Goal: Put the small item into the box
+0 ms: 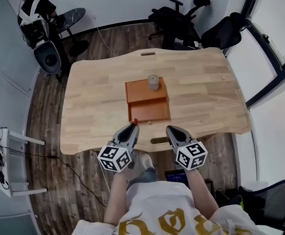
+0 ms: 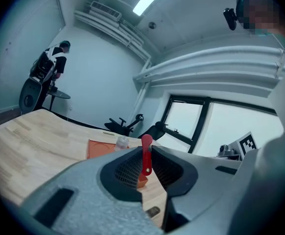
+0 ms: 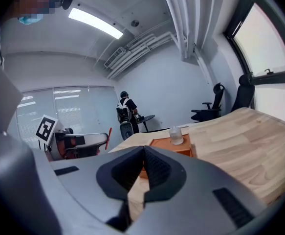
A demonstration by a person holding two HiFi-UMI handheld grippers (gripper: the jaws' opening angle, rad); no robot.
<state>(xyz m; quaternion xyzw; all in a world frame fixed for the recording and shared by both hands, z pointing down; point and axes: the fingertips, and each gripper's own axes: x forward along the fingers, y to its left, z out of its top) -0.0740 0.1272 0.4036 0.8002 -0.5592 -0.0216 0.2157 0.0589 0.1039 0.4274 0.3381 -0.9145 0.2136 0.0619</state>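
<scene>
Small red item (image 2: 145, 161): a thin red strip, pinched between the pads of the left tongs (image 2: 146, 150). It stands roughly on end in the grip, its upper end sticking out past the tips. Above the worktop, not yet in the box.

Left tongs (image 1: 134, 126): closed on the strip. Grip is narrow, and on the flat faces as far as I can tell.

Right tongs (image 3: 143, 148): pressed together, nothing between them. They sit beside the left tongs, apart from them, over the near edge of the worktop (image 1: 93, 106).

Box (image 1: 149, 111): orange, its open compartment lies just ahead of the left tips and slightly to their right, between the lines of the two tongs. From the head view the strip's tip sits about at the near wall. Whether it has cleared that wall, I cannot tell.

Beyond the compartment, on the flat orange panel, stands a small pale bottle (image 1: 153, 82), upright.

Judged risks:
- Letting go here may drop the strip on the worktop short of the near wall, or leave it propped on the rim.
- A thin strip held at one spot could swivel or slip when the left tongs tilt.
- Reaching too far forward could knock the bottle over.
- The right tongs (image 1: 170, 129) are near enough to bump the box if they drift forward.
</scene>
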